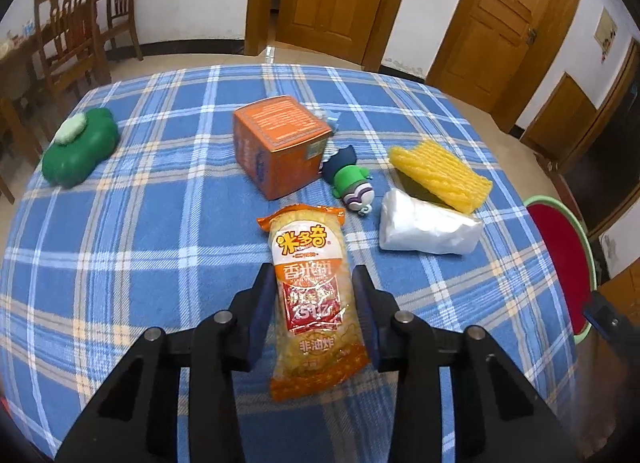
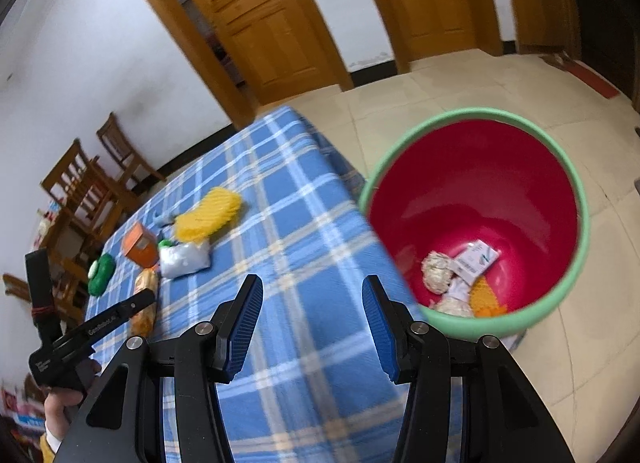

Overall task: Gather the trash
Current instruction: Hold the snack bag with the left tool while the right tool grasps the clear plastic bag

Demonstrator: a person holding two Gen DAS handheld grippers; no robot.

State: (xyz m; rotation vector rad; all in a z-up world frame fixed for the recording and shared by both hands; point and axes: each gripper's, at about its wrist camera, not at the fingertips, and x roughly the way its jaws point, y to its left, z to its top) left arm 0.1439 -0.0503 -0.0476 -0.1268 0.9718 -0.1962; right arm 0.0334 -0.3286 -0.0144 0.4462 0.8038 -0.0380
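My left claw [image 1: 314, 309] pinching orange crinkly rice-cracker packet [image 1: 314, 303] mid-length — light, slippery film, brittle contents, so gentle squeeze. My right claw [image 2: 313, 319] half-open, empty, beside red green-rimmed bin [image 2: 576, 199].

Left tool [image 1: 316, 303]: jaws pressed against both sides of the orange snack packet [image 1: 314, 303].
Packet: lay lengthwise on the blue plaid table [image 1: 140, 263].
Twelve o'clock: orange box [image 1: 280, 147].
One o'clock: toy figure [image 1: 352, 183].
Two o'clock: white bag [image 1: 428, 229], yellow foam net [image 1: 440, 173].
Ten o'clock: green case [image 1: 80, 147].
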